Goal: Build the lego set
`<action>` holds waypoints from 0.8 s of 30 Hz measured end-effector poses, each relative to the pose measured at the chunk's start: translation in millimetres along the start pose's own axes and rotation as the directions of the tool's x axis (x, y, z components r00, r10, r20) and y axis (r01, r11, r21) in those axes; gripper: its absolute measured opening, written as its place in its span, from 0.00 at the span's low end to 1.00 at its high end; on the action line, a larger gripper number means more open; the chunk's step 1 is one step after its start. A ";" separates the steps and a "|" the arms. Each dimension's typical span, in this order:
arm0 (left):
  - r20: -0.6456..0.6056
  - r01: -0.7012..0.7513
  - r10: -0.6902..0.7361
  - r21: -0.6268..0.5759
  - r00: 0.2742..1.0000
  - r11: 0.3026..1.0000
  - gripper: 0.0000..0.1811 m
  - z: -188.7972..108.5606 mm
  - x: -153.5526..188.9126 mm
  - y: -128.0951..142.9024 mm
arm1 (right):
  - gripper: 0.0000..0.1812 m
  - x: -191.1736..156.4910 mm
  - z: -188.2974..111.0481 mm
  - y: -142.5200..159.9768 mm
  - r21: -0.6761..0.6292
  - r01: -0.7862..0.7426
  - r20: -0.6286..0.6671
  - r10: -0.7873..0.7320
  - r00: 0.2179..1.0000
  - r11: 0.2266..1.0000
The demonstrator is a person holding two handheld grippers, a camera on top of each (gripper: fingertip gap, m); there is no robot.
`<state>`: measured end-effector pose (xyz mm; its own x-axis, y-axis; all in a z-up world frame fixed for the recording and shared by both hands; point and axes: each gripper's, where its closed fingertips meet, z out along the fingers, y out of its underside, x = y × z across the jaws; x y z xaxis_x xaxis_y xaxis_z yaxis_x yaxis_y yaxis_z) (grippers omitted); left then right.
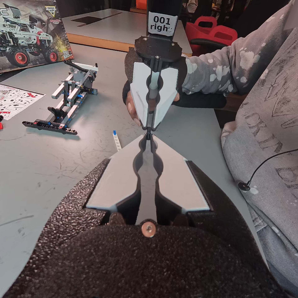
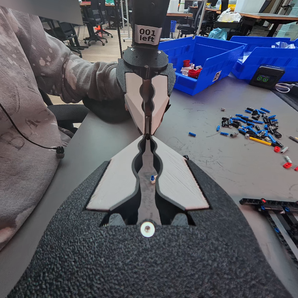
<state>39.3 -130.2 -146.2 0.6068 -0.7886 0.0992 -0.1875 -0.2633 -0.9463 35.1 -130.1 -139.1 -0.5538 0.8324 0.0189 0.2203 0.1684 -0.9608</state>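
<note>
basically both tools meet tip to tip above the worktop (image 1: pixel 40 169). left tool (image 1: pixel 148 137) and right tool (image 1: pixel 148 128) are each pinched onto one small black pin (image 1: pixel 148 131), its long axis running straight between them.

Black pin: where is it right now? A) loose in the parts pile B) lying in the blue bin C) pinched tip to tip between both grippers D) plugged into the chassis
C: the black pin sits above the table, with the left gripper shut on one end and the right gripper shut on the other.
</note>
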 end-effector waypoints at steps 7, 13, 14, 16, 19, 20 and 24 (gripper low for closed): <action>-0.005 -0.005 0.005 -0.004 1.000 1.000 0.02 0.4 2.3 0.4 | 0.04 -3.8 1.0 2.6 -0.017 0.001 0.019 0.000 1.000 1.000; -0.007 -0.003 0.003 -0.011 1.000 1.000 0.02 1.5 2.7 1.6 | 0.02 -2.7 0.9 4.7 -0.035 0.020 0.008 -0.020 1.000 0.999; -0.006 -0.002 0.002 -0.014 1.000 1.000 0.02 1.7 2.6 2.1 | 0.02 -2.6 0.9 5.0 -0.038 0.022 0.007 -0.022 1.000 0.999; 0.000 0.001 -0.001 -0.027 1.000 1.000 0.02 2.9 1.7 4.4 | 0.02 -2.4 1.2 7.5 -0.054 0.024 0.006 -0.024 1.000 0.998; 0.031 -0.007 0.009 -0.058 0.999 0.998 0.07 2.7 -2.7 8.9 | 0.02 1.9 -0.5 14.9 -0.103 0.035 -0.007 -0.036 0.999 0.994; 0.049 -0.004 0.008 -0.078 0.999 0.997 0.08 2.1 -6.3 12.0 | 0.02 5.3 -2.6 18.4 -0.130 0.038 -0.015 -0.040 0.999 0.991; 0.126 -0.008 0.036 -0.221 0.991 0.975 0.09 3.4 -20.6 36.1 | 0.02 21.9 -12.0 43.4 -0.339 0.064 -0.019 -0.075 0.997 0.939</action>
<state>22.7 -121.6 -183.5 0.6922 -0.7213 0.0250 -0.3584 -0.3736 -0.8555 42.2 -98.2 -177.1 -0.5533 0.8274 0.0963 0.4431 0.3903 -0.8070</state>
